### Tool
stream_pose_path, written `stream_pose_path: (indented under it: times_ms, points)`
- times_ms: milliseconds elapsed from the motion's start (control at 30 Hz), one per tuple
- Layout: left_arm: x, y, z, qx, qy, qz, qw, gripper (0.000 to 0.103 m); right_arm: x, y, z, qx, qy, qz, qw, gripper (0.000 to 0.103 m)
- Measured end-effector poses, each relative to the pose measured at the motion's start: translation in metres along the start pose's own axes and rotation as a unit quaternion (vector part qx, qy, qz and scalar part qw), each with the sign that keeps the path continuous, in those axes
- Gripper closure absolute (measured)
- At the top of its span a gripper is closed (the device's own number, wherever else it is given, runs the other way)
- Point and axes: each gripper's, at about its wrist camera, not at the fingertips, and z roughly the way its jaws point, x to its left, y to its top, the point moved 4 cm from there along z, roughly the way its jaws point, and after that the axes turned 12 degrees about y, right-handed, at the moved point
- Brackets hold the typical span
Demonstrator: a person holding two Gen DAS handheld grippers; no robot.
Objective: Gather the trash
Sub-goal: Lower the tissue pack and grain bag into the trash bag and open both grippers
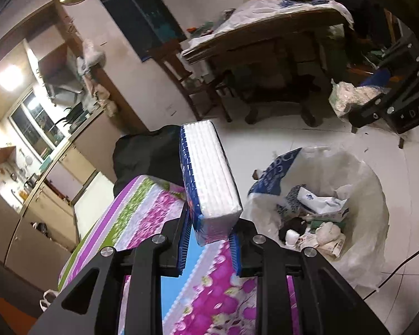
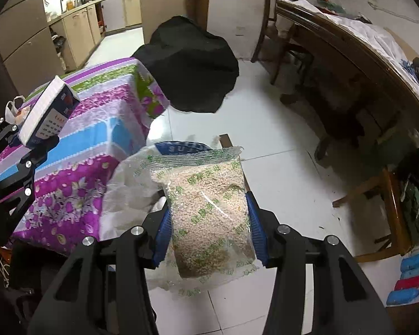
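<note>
My left gripper (image 1: 212, 223) is shut on a blue-and-white tissue pack (image 1: 209, 173), which stands up and leans left between the blue pads (image 1: 183, 247). A bin with a white liner (image 1: 368, 195), holding crumpled paper and wrappers, sits on the floor just to its right. My right gripper (image 2: 208, 209) is shut on a clear bag of beige grains (image 2: 206, 184) with green print, above the liner (image 2: 125, 189). In the right wrist view the left gripper (image 2: 33, 145) with the tissue pack (image 2: 47, 111) shows at far left. In the left wrist view the right gripper (image 1: 377, 111) holds the grain bag (image 1: 346, 97) at upper right.
A table under a floral purple, blue and green cloth (image 2: 78, 150) stands left of the bin. A black sack (image 2: 190, 64) lies behind it. A wooden dining table (image 2: 349, 44) with chairs (image 2: 282, 42) fills the right. A dark cable (image 1: 405, 262) crosses the white tiles.
</note>
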Motion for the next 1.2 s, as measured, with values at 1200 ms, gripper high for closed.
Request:
stream_pose_path:
  times_ms: [1200]
  points:
    - [-0.065, -0.022, 0.084, 0.056, -0.218, 0.017, 0.9742, 0.073, -0.004, 0.013, 0.047, 0.056, -0.004, -0.037, 0.998, 0.048]
